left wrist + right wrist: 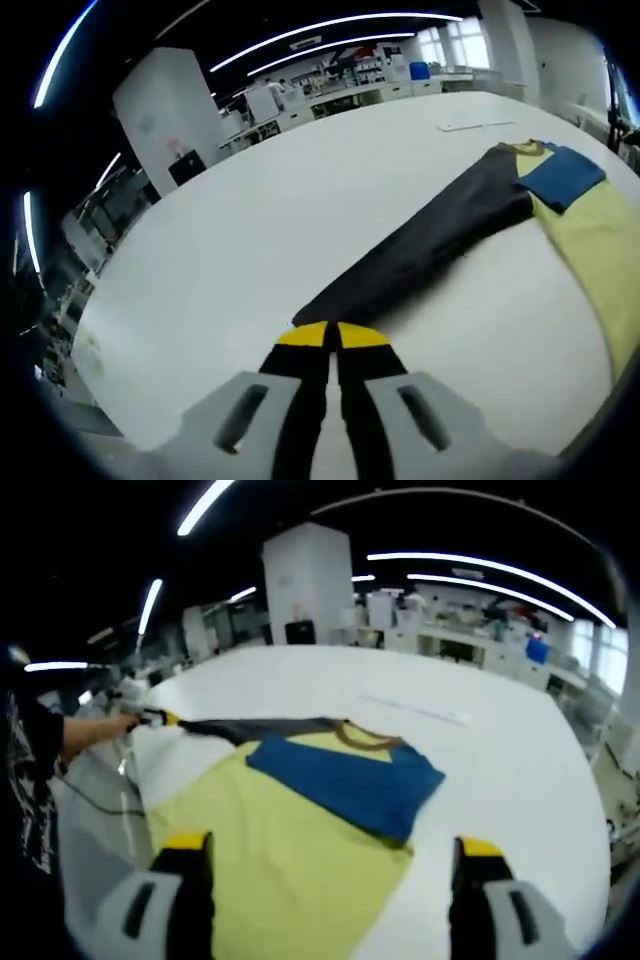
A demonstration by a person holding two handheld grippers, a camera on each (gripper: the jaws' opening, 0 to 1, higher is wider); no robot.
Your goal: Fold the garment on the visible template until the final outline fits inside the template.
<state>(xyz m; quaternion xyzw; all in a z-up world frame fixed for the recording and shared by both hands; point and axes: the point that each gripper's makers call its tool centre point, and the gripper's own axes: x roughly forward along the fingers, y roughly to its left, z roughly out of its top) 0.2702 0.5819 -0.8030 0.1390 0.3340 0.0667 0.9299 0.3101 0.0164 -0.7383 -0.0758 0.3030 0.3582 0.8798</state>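
Garment point(300, 850), a T-shirt with a yellow body, a dark grey sleeve and a blue sleeve, lying flat on the white tabletop point(500, 740). In the right gripper view it fills the lower centre of the frame: the blue sleeve point(345, 780) is folded inward over the yellow chest, the collar point(365, 737) sits just above it, and the dark grey sleeve point(260, 727) stretches toward the left edge. In the left gripper view the same dark sleeve point(420, 250) runs diagonally from the centre to the upper right, with the yellow body at the right edge. The left hand-held gripper point(331, 335) has its yellow-tipped jaws pressed together on the tip of the dark sleeve; it also appears at the left of the right gripper view, held by a person's hand point(115, 723). The right hand-held gripper point(335, 855) is spread wide over the yellow body, holding nothing. A white pillar point(308, 580) and laboratory benches point(470, 645) stand beyond the tabletop.
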